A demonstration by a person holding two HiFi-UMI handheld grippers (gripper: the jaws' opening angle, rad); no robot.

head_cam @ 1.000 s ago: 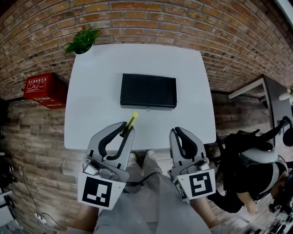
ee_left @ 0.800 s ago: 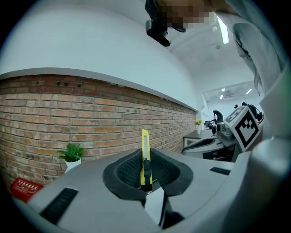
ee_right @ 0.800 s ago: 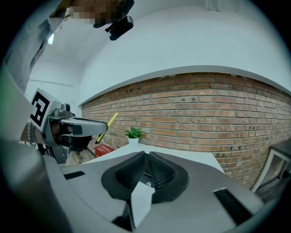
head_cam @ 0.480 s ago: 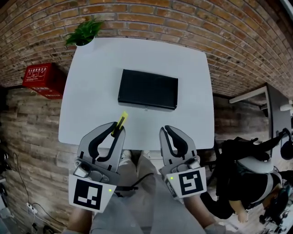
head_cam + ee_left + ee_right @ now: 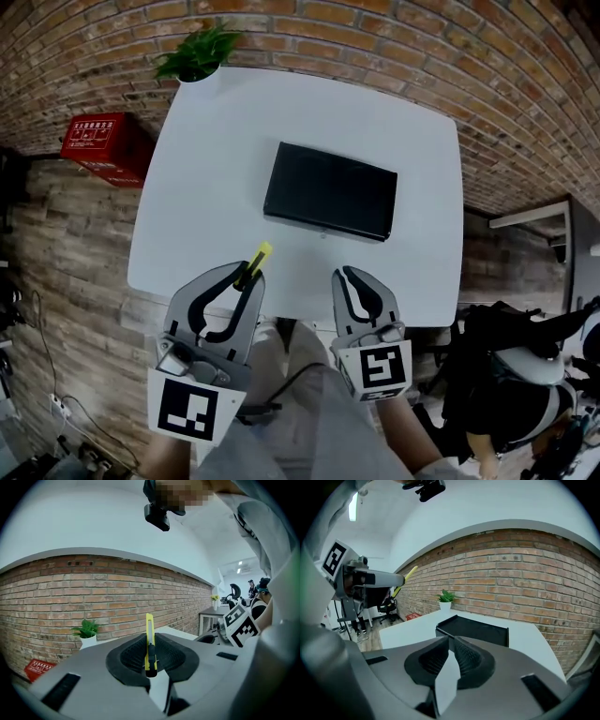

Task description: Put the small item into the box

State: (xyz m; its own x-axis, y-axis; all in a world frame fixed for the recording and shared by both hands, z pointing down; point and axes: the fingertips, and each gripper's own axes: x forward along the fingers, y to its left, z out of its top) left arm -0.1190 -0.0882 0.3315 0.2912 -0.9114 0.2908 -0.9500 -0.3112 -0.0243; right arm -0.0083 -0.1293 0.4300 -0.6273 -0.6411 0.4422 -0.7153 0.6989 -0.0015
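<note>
my left gripper pinches the yellow cutter, its tip poking past the jaws; right gripper pressed together, empty; black box well ahead.

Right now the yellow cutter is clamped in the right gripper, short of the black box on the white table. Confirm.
Wrong gripper: the left gripper clamps the yellow cutter, as the left gripper view shows; the right gripper is shut, empty. The cutter is short of the black box on the white table.
</note>
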